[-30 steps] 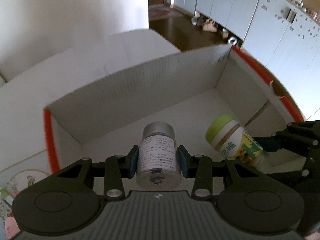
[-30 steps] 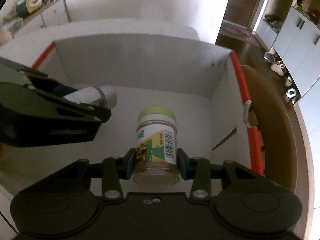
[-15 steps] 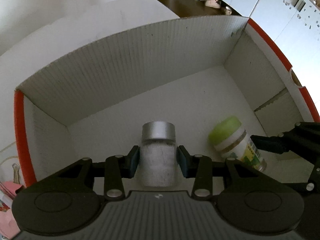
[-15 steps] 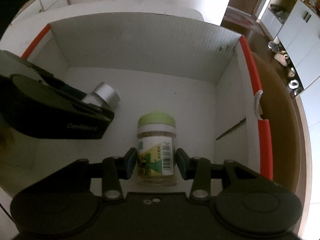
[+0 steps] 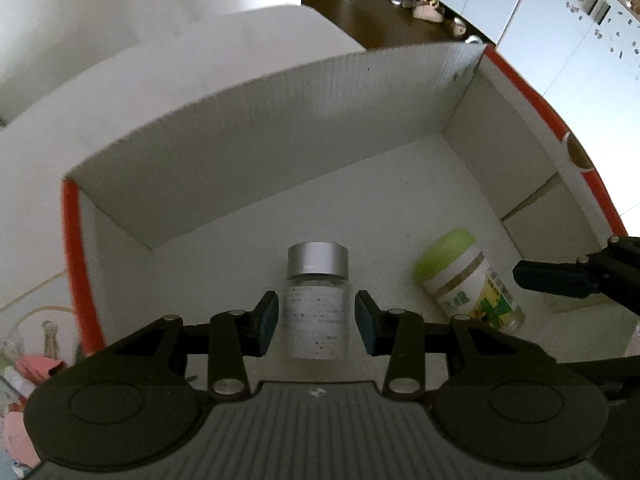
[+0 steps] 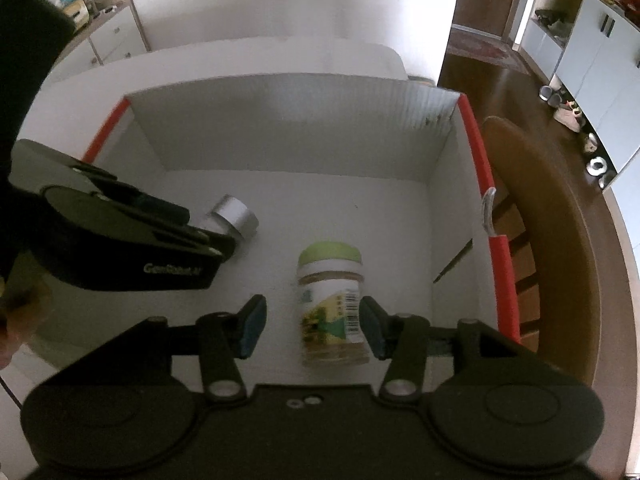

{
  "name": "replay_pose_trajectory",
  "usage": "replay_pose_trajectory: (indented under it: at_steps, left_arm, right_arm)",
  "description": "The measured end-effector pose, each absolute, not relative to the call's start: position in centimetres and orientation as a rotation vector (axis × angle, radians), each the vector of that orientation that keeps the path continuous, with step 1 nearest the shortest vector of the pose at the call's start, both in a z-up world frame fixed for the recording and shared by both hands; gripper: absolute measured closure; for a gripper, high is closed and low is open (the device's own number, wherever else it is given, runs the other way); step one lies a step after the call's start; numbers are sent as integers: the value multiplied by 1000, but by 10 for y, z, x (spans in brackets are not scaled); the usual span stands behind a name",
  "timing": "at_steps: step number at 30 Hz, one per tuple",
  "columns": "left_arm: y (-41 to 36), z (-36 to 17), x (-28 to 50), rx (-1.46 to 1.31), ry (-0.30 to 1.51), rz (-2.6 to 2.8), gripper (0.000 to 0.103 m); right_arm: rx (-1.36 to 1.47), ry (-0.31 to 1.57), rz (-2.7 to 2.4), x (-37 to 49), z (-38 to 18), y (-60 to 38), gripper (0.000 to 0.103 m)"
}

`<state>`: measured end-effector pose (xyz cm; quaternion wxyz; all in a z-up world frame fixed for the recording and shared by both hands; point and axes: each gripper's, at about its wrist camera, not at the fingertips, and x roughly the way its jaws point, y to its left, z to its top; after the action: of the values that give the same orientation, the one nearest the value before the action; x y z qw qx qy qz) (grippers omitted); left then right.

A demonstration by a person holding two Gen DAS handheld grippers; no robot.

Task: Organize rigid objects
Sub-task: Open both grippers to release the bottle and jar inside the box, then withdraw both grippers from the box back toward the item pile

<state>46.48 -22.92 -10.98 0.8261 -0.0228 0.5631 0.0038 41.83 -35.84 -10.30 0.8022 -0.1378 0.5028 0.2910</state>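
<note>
Both pairs of tongs hang over an open white cardboard box (image 5: pixel 256 128) with orange-red edges, which stands on a white table (image 5: pixel 168 52). In the left wrist view, the left tongs (image 5: pixel 316 322) frame a clear jar with a silver cap (image 5: pixel 316 300) and a white printed label; the jar sits at the centre of the view, cap toward 12 o'clock. A thin gap shows between each blue pad and the glass, so these tongs look slightly apart around the jar rather than clamped, though the gap is narrow. At about 3 o'clock from that jar is a second jar with a lime-green lid (image 5: pixel 468 276), leaning with its lid toward 11 o'clock, and the dark tips of the right tongs (image 5: pixel 560 280) reach in from the right edge just beside it. In the right wrist view, the right tongs (image 6: pixel 312 326) are opening: the green-lidded jar (image 6: pixel 332 308) is between them, near or touching the right pad, with a clear gap to the left pad. The left tongs' black body (image 6: pixel 120 248) fills the 9 o'clock side, the silver cap (image 6: pixel 236 218) poking out beyond it. A brown wooden chair (image 6: pixel 560 240) stands beyond the box's right wall.
</note>
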Motion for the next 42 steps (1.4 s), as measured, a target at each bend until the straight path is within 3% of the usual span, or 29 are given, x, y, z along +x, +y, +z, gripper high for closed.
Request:
replay_pose_trajectory:
  at_steps: [7,10,20,22,31,34,42]
  left_arm:
    - [-231,-81,444,-49,1115,22,56]
    - [-229,-71,431,-45,1074,22,56]
    - [-227,-39,390,-50,962,24,55]
    - [-223,-29,376,-51,939,20,48]
    - [-212,-11,344,-91,845,18,45]
    - [-204,-4,328,-91,801,28,37]
    - [-177,7,284,-96,724,37,34]
  right_arm:
    - [-253,1029,652,406,-84,-371,48]
    - [-235,1000,664,400,-74,-376,42]
    - [-185,923,687,378,-48,-386,39]
    - [-178,911,691,372,-44,-385,36]
    - [-171,831,701,340,-30,-378,18]
    - [-162,803,705,326,-25,-374,16]
    - [-89,739,706,292,-18,-360,6]
